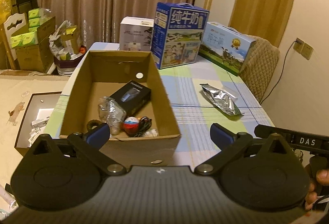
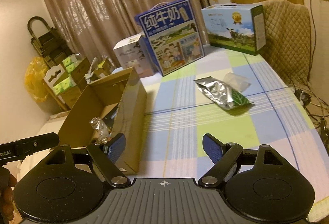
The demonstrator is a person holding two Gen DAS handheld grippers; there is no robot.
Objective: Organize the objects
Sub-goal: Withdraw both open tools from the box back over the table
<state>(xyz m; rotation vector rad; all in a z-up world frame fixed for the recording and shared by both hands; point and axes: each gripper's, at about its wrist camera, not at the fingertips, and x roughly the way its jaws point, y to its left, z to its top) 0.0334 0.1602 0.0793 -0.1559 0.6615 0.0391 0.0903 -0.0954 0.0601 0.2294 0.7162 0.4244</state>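
Note:
An open cardboard box stands on the checked tablecloth; it also shows at the left in the right wrist view. Inside lie a black product box, a crumpled clear wrapper, a red, white and blue ball, a black cable and a brown ring. A silver foil pouch with a green leaf label lies on the cloth right of the box, also in the right wrist view. My left gripper is open and empty at the box's near wall. My right gripper is open and empty above the cloth.
A blue milk carton case, a white box and a light blue cow-print case stand at the table's far end. A clear plastic piece lies behind the pouch. A quilted chair is at the right. Boxes and clutter fill the floor at the left.

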